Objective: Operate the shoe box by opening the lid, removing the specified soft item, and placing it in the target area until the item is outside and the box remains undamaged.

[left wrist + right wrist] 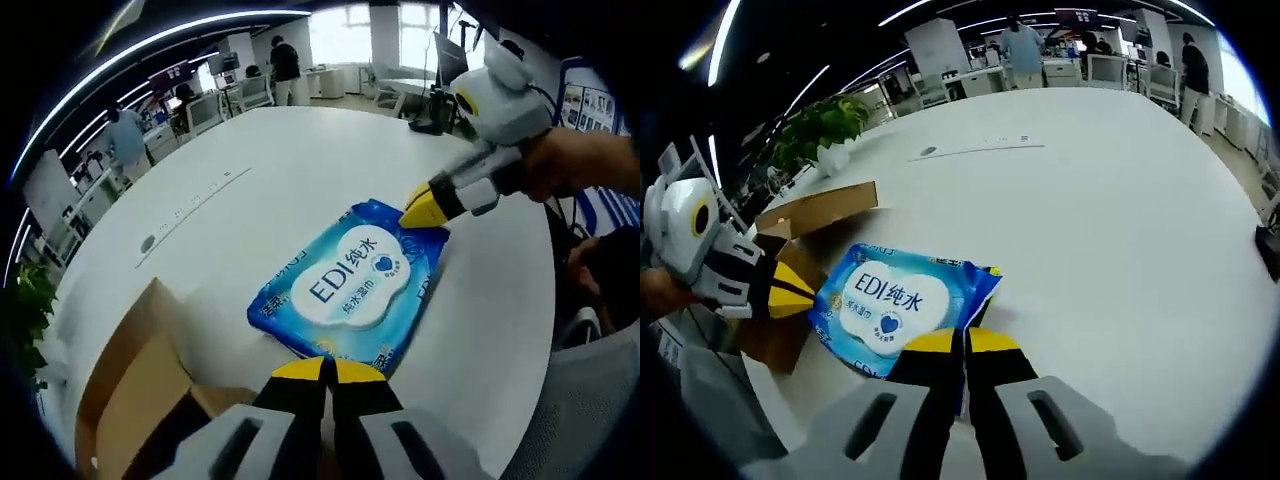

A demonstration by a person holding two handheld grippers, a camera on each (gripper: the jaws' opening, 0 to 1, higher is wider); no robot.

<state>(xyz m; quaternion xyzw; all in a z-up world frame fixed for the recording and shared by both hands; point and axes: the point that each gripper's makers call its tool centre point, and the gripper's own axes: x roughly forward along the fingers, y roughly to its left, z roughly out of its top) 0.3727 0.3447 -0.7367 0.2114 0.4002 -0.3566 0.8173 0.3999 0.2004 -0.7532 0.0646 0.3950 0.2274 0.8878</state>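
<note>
Currently the blue pack of wet wipes (347, 283) lies flat on the white table (300, 160), outside the cardboard shoe box (140, 385), printed face up with "EDI" legible.

Left gripper view: the left gripper (323, 372) has its yellow-tipped jaws drawn together at the near edge of the pack; they appear to pinch that edge, though the contact itself is hidden under the tips. The right gripper (420, 212) comes in from the right, held by a hand (580, 165), its yellow tips narrow and touching the far corner of the pack. Whether it grips the wrapper or only rests on it, I cannot tell from this view.

Right gripper view: the right gripper (962, 343) shows its jaws nearly closed, tips at the pack's (895, 305) near edge, which lifts slightly there. The left gripper (790, 290) enters from the left, its tips closed against the opposite end of the pack.

Containers: the shoe box sits just beside the pack, at the lower left in the left gripper view, with a flap raised; its inside is not visible. In the right gripper view the box (810, 215) lies behind and to the left of the pack, partly covered by the left gripper.

Background: a potted plant (825, 125) stands at the table's far edge, with office desks and standing people (285, 65) beyond.
</note>
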